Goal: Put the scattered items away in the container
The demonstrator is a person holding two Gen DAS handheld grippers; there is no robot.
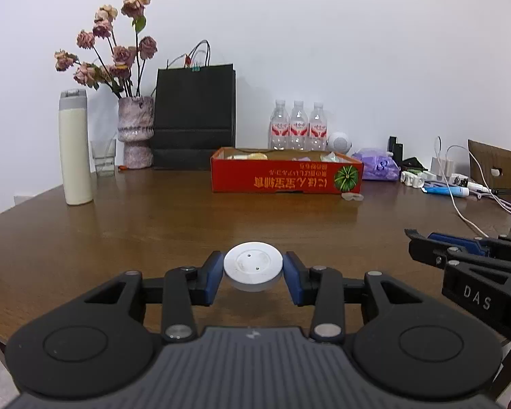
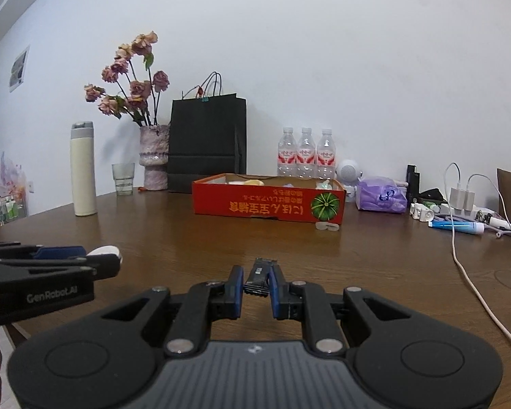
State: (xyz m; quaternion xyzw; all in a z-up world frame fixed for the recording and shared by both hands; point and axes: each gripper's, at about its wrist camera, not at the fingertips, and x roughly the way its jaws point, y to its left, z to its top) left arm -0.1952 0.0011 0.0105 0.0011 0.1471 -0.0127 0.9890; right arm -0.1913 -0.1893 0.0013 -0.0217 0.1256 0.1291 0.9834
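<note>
Two grippers are held side by side above the wooden table (image 1: 153,211), each clamped on something. A flat white disc (image 1: 253,266) is pinched at its rim between the blue pads of the left gripper (image 1: 253,271) — smooth plastic, round, with two small pinholes on top. A small dark ribbed block (image 2: 260,277) is squeezed in the right gripper (image 2: 257,281), whose jaws stand nearly together. Both items are carried clear of the tabletop. A broad stretch of bare, glossy wood is left open between the grippers and the red cardboard box (image 1: 286,175), which is set well ahead, open-topped, with a few pale things already inside. One clear plastic piece (image 1: 352,198) is seen lying just beside the box's front right corner — on the table, outside it.
</note>
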